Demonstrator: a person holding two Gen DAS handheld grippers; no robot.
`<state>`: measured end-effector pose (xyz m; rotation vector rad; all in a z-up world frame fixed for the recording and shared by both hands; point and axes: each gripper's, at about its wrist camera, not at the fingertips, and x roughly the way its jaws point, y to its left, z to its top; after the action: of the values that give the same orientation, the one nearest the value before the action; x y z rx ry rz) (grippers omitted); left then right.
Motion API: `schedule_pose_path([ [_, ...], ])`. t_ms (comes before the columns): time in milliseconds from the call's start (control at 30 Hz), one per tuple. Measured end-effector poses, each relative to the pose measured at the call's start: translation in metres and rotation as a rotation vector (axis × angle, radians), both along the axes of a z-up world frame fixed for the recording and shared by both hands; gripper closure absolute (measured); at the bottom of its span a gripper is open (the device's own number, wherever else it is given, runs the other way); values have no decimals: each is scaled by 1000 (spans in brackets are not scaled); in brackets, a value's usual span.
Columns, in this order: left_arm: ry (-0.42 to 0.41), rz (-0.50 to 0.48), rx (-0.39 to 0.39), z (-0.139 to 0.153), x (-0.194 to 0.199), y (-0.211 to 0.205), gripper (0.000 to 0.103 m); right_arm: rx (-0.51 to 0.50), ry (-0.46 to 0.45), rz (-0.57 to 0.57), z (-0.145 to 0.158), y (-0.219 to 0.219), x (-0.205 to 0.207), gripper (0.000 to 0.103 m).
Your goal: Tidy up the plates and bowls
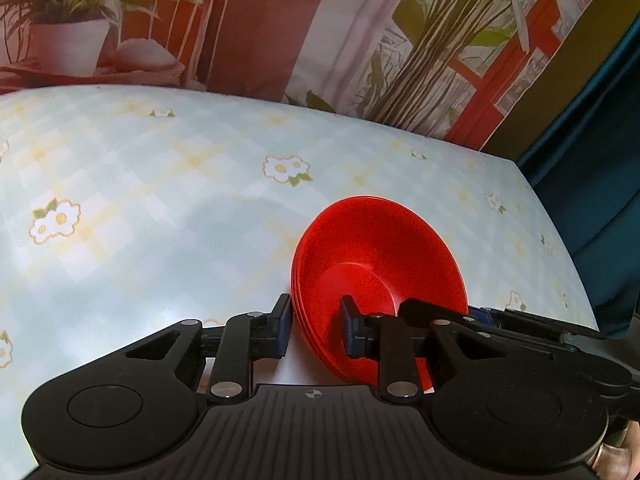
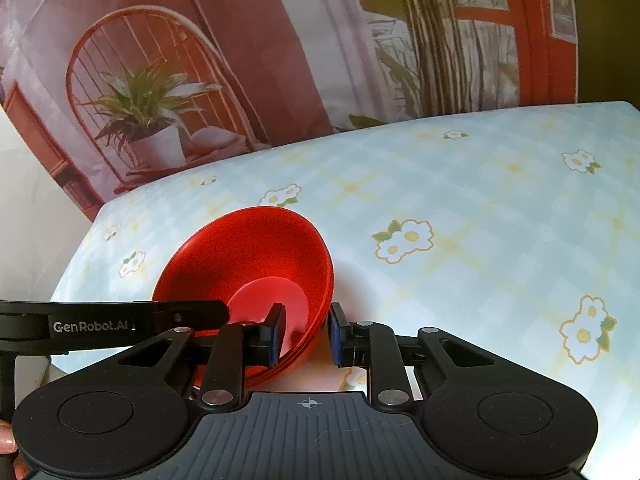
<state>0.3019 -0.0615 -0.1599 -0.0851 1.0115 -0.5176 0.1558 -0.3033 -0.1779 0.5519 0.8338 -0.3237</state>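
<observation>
Two tools, one stack of red bowls (image 1: 380,276), at least four nested going by the rim edges. Left tool (image 1: 316,330): fingers partly apart, straddling the stack's left rim, one pad (image 1: 285,326) outside and just beside the wall, the other pad (image 1: 352,332) inside the top bowl; a small gap shows on the outer side, so not clamped as far as I can tell. Right tool (image 2: 306,332): fingers likewise partly apart, straddling the stack's right rim, left pad (image 2: 276,334) inside the top bowl near its flat bottom, right pad (image 2: 336,332) outside with a visible gap to the wall. Each tool's body shows in the other's view, crossing the near edge of the stack. White lettering "GenRobot.AI" (image 2: 95,326) reads on the left tool's arm in the right wrist view. The stack sits on the surface (image 1: 160,208), covered by a pale blue check cloth printed with white flowers, towards its near side. Behind the stack, beyond the far edge, hangs a printed backdrop (image 2: 224,80) with a chair, potted plant and red window frame.
</observation>
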Motion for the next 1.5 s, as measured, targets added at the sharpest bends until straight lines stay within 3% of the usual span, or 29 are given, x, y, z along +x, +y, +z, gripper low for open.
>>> schedule_pose_path([
  [233, -47, -3, -7, 15, 2, -6, 76, -7, -26, -20, 9, -6, -1, 89],
  [767, -131, -7, -10, 43, -12, -7, 76, -36, -79, -27, 41, -5, -7, 89],
  [1500, -185, 2, -17, 70, -76, 15, 76, -59, -129, 2, 80, 31, -40, 89],
])
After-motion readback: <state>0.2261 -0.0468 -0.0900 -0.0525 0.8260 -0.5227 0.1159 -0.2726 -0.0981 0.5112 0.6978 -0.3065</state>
